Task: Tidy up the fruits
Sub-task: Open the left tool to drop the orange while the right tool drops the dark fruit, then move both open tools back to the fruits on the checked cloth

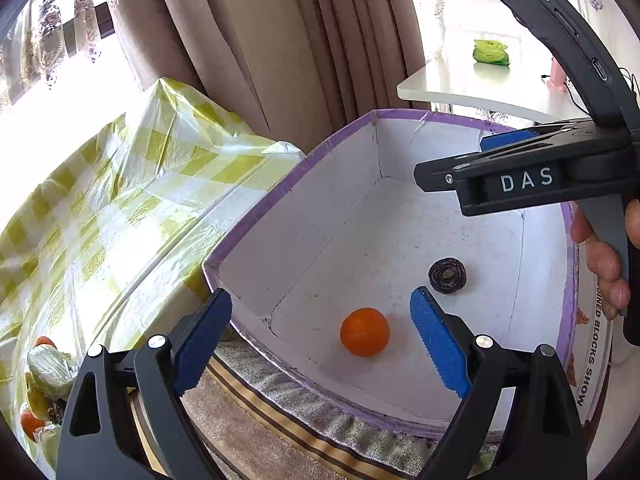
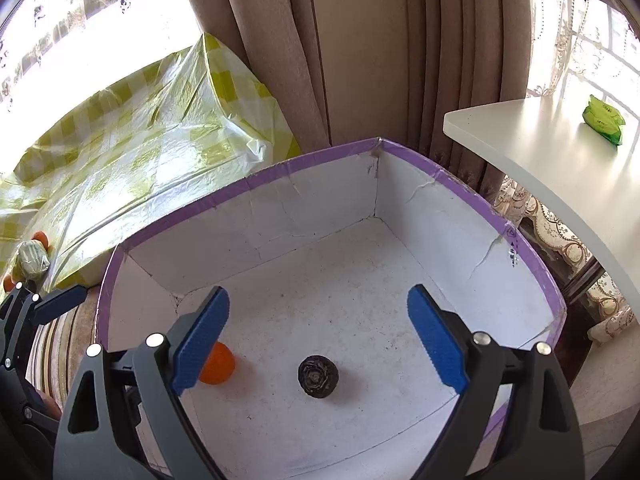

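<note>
- The left gripper (image 1: 320, 344) hangs over the near-left part of a white cardboard box with a purple rim (image 1: 304, 162); its blue-padded fingers (image 1: 438, 344) stand wide apart and hold nothing.
- An orange (image 1: 365, 332) lies on the box floor between those two fingers in the left wrist view, touching neither.
- A dark purple, round fruit with a rosette-like end (image 1: 447, 275) sits on the same floor, near the orange but apart from it, just beyond the left gripper's right finger.
- The right gripper (image 2: 318, 340) hovers above the box interior, its fingers (image 2: 436, 340) also spread apart and empty; the dark fruit (image 2: 318, 376) lies on the floor between them.
- In the right wrist view the orange (image 2: 219, 364) is partly hidden behind that gripper's left finger.
- Left of the box, a yellow-green checked plastic cloth (image 1: 120, 208) covers a surface, and more fruit in a heap (image 1: 44, 384), some of it orange, lies at its near edge.
- A white table (image 2: 532, 148) stands beyond the box on the right, with a green bag (image 2: 604, 125) on it.
- Brown curtains (image 2: 360, 52) hang behind.
</note>
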A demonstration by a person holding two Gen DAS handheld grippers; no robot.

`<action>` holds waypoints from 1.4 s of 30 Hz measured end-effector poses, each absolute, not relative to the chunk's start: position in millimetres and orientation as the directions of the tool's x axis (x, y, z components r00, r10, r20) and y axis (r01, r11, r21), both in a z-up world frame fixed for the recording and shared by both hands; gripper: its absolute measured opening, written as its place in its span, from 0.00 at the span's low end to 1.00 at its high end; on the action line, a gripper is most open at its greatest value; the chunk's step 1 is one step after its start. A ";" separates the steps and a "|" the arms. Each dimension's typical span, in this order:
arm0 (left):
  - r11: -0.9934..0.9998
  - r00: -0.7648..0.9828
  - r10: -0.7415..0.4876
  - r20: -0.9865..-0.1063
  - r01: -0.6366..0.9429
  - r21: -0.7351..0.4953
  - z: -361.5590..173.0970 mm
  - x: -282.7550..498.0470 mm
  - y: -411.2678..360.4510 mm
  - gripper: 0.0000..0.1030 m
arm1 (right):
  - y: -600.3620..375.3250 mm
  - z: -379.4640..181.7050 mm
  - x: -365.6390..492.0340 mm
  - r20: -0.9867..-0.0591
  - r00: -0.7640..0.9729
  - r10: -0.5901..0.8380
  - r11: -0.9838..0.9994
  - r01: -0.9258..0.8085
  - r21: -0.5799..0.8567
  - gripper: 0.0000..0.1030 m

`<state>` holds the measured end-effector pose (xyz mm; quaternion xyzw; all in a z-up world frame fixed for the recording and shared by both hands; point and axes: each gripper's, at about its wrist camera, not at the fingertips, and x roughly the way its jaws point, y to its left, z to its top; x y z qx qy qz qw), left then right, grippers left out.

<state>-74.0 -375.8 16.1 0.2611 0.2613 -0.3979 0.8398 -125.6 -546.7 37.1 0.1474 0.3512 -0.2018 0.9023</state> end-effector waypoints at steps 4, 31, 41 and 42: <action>0.593 0.587 -0.547 -0.597 0.775 0.219 31.3 -76.9 -353.7 0.86 | -543.6 51.0 -126.0 -0.662 0.708 -0.245 0.879 0.451 0.156 0.88; 0.972 0.864 -0.234 -0.447 0.196 -0.130 77.7 13.4 -67.1 0.79 | -373.0 49.1 -54.3 -0.645 0.747 0.162 0.942 0.077 0.326 0.91; 0.960 0.755 -0.252 -0.606 0.119 -0.252 43.9 54.9 -34.1 0.58 | -296.5 45.8 -28.4 -0.662 0.703 0.259 0.954 -0.081 0.287 0.92; 0.960 0.744 -0.255 -0.618 0.117 -0.255 40.9 58.0 -34.8 0.55 | -289.3 45.4 -26.4 -0.664 0.698 0.268 0.954 -0.096 0.284 0.92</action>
